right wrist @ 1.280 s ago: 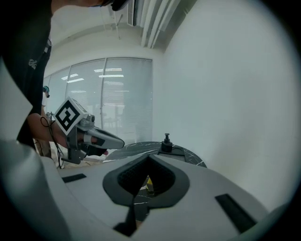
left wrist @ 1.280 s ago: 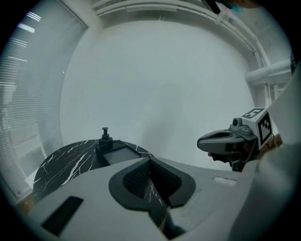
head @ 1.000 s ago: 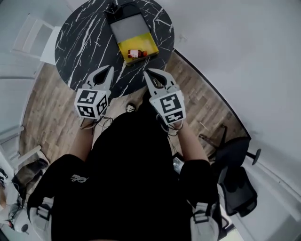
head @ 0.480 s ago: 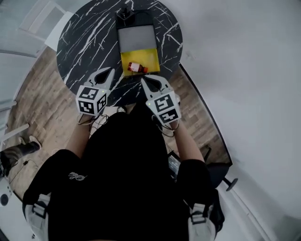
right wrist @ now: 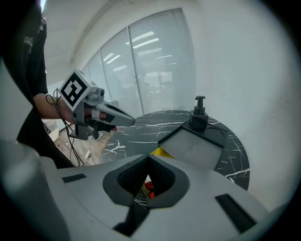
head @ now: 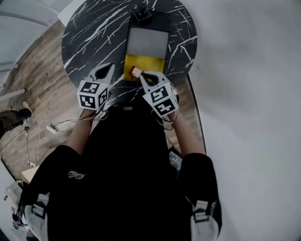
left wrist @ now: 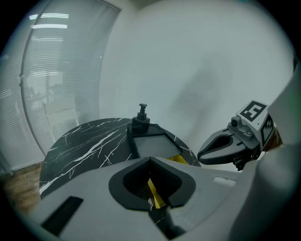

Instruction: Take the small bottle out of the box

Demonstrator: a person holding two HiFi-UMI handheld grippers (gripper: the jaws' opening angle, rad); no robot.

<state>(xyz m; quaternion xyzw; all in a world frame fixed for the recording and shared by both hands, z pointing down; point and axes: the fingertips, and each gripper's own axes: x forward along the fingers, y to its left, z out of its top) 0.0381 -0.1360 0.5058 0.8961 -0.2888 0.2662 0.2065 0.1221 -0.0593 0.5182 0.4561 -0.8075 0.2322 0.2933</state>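
An open box with a yellow floor (head: 151, 62) and a grey lid (head: 148, 42) stands on the round black marble table (head: 94, 33). The small bottle (head: 136, 72), white with red, lies at the box's near left corner. My right gripper (head: 142, 75) is shut and empty, its tips just beside the bottle and above the box's near edge. In the right gripper view the red of the bottle (right wrist: 149, 186) shows below the closed jaws (right wrist: 148, 158). My left gripper (head: 108, 68) is shut and empty over the table, left of the box; its jaws (left wrist: 150, 160) meet.
A black pump dispenser (head: 142, 14) stands behind the box at the table's far edge. The table's near rim (head: 123, 91) is under both grippers. Wood floor with cables (head: 49, 129) lies at left, a pale wall (head: 244, 70) at right.
Both grippers have moved forward over the table's near edge. The right gripper's tips have come up to the bottle at the box's front; both stay shut.
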